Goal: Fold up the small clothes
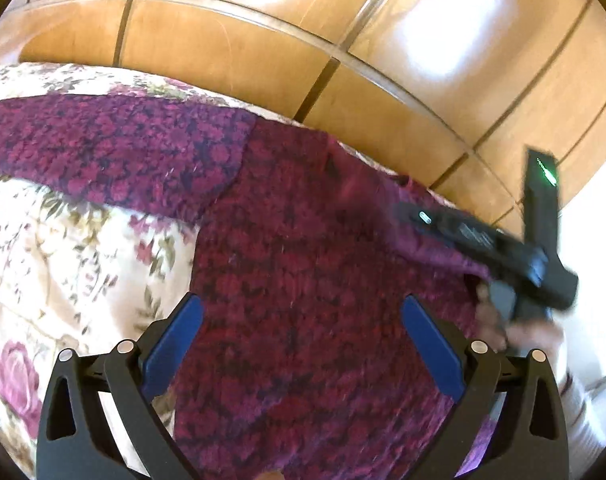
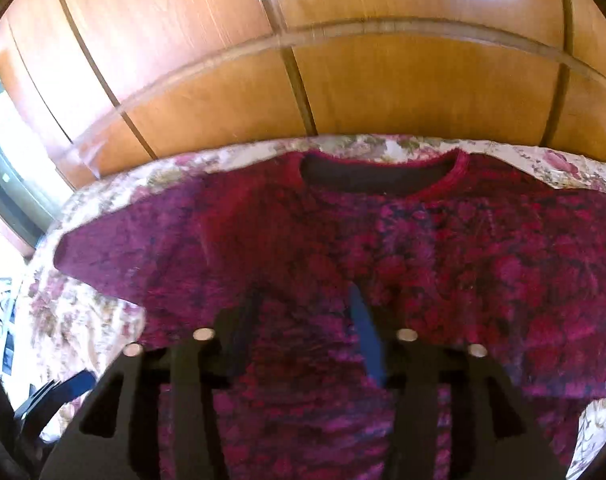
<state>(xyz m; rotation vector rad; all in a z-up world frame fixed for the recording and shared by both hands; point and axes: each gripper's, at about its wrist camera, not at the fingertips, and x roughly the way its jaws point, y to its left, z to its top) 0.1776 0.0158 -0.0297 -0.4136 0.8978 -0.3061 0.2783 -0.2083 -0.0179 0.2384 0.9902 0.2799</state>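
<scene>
A magenta sweater point(image 2: 383, 248) lies flat on a floral bedspread point(image 1: 63, 248), filling each frame's centre. Left gripper point(image 1: 301, 344) spread wide, empty; right gripper point(image 2: 303, 332) parted, empty.

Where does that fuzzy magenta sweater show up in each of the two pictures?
Left wrist view: the sweater fills the middle and bottom, one sleeve stretching to the upper left.
Right wrist view: the sweater lies spread across the centre, its neckline at the top.
Shared landmark: the flowered bedspread beneath it.
</scene>
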